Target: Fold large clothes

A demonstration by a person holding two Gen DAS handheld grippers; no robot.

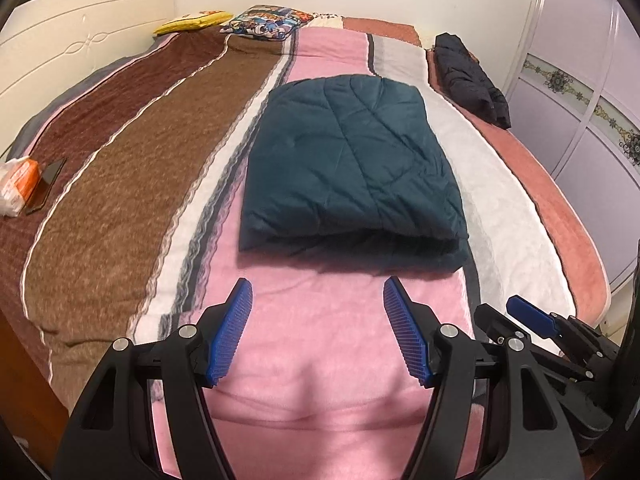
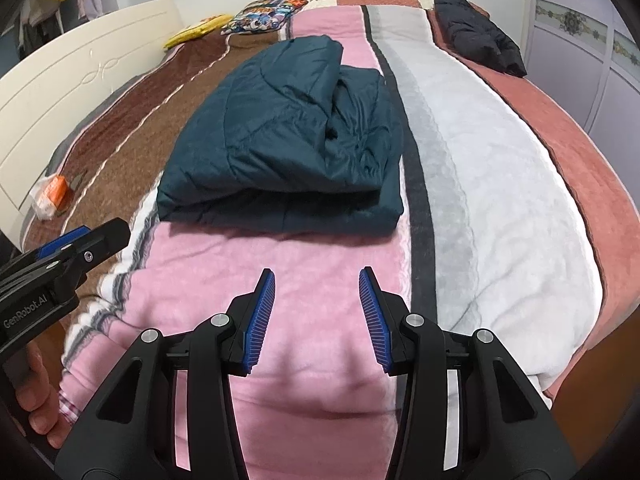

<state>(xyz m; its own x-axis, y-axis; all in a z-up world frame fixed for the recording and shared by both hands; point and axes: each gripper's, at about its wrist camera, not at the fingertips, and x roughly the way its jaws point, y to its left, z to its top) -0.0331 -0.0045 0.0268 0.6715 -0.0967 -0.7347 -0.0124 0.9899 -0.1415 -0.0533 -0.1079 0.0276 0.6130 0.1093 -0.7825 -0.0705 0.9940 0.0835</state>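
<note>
two wrist views over a bed w/ a striped blanket [image 1: 320, 340] in brown, white, pink and rust bands. the task's thing, a dark teal quilted jacket [image 1: 352, 168], lies folded into a thick rectangular bundle on the pink band, at 12 o'clock from both grippers and apart from them. in the right view the top layer sits skewed, w/ a loose fold bunched toward the bundle's 1 o'clock corner. the left gripper [image 1: 318, 304] hovers over bare pink blanket, jaws spread wide, nothing between the blue ribbed pads. the right gripper [image 2: 316, 300] hovers beside it at 3 o'clock, jaws parted about halfway, also empty; a hand [image 2: 40, 392] shows at the right view's 8 o'clock, holding the left tool. a black garment [image 1: 472, 80] lies rolled at 1 o'clock near the far edge; a yellow cushion [image 1: 192, 24] and a patterned pillow [image 1: 268, 20] sit at 11–12 o'clock by the headboard [image 1: 80, 40]; an orange-and-white packet [image 1: 20, 188] and a dark phone [image 1: 46, 188] rest at 9 o'clock. judgement: folding looks nearly done, w/ a final tidy or half-fold left. to do it well, approach low, take the near edge at both corners, pinch all layers together, lift evenly, and keep the puffy fabric from springing open or sliding.
</note>
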